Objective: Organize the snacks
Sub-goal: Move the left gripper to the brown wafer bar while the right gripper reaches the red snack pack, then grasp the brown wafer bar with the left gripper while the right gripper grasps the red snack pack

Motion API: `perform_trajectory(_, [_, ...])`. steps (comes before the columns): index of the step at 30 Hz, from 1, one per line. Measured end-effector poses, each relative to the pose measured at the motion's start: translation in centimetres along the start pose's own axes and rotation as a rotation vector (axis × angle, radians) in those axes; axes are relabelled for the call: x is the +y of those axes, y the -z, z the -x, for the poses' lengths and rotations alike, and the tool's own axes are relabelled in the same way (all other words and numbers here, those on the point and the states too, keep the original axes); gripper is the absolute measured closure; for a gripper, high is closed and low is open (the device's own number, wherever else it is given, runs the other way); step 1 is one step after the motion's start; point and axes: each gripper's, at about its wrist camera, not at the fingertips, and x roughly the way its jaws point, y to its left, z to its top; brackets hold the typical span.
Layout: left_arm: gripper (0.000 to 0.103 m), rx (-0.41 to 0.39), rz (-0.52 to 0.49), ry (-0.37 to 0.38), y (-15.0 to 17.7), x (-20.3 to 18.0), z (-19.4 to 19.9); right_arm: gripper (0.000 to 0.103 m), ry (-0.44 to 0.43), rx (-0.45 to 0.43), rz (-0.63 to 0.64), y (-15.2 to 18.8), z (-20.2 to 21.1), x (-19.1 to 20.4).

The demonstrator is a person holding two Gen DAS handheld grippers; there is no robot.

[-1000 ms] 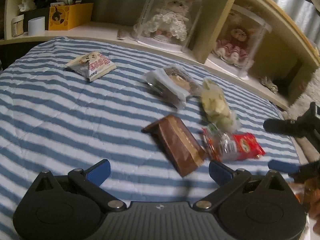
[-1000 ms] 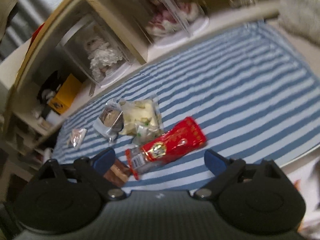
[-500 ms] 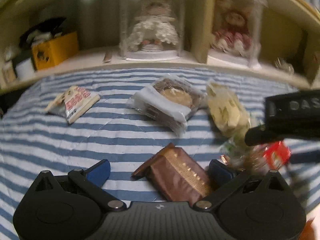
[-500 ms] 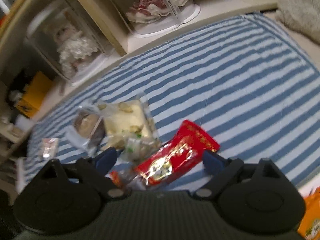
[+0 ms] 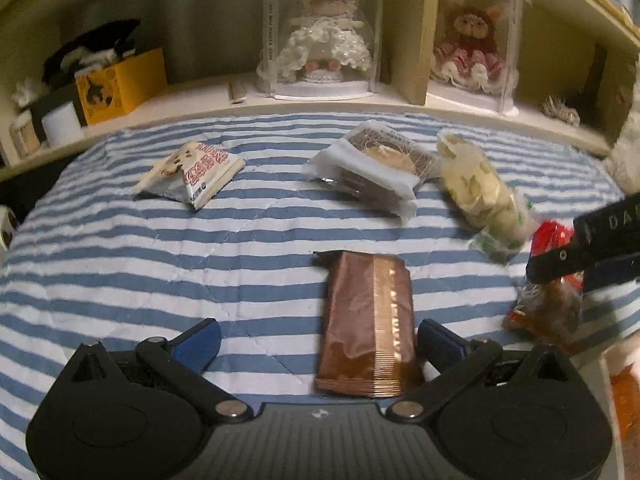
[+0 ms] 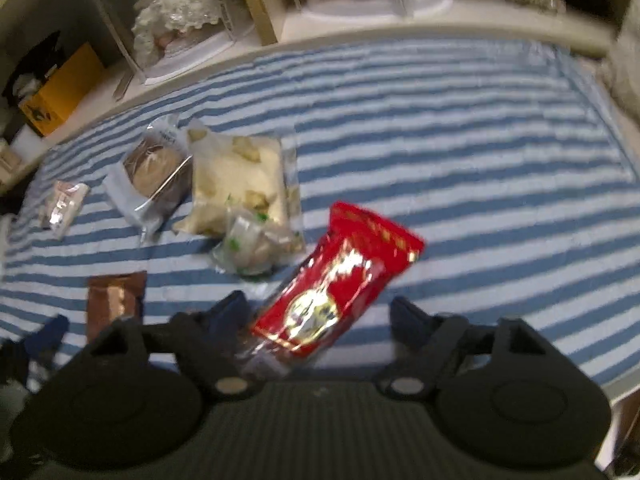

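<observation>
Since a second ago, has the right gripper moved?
Yes. In the left wrist view the right gripper now sits over the red snack packet, closer to the pale snack bag, jaws just closing around the packet.

You are in a home, most likely a bedroom. In front of you lies a quilted blue-and-white striped bedspread (image 5: 200, 264), and at 12 o'clock a cream wooden shelf unit (image 5: 408, 32) holds two dressed dolls in clear plastic display cases (image 5: 320, 40). At 10 o'clock a yellow cardboard box (image 5: 120, 84) sits among household clutter.
</observation>
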Motion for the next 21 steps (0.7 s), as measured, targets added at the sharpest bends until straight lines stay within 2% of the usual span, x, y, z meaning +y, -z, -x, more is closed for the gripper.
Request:
perform_trajectory(1, [0.011,0.003,0.017,0.001,-0.1,0.0,0.1,0.036,-0.014,0.005,-0.004,-0.2,0.0,0.0])
perform_trajectory(2, [0.016,0.009,0.032,0.002,-0.2,0.0,0.2,0.037,-0.015,0.002,-0.005,-0.2,0.2,0.0])
perform_trajectory(4, [0.034,0.016,0.051,0.004,-0.7,-0.3,0.4,0.044,-0.011,-0.013,0.008,0.0,0.4,-0.1])
perform_trajectory(7, [0.05,0.04,0.075,0.039,-1.3,-0.6,0.6,0.046,-0.019,-0.031,0.004,0.2,1.3,-0.1])
perform_trajectory(13, [0.057,0.052,0.142,0.085,-1.5,-0.2,1.6,0.046,-0.037,-0.112,-0.014,0.8,4.8,-1.1])
perform_trajectory(21, [0.06,0.01,0.16,0.123,-1.7,-1.1,6.6,0.046,-0.072,-0.205,0.004,1.6,10.6,-1.9])
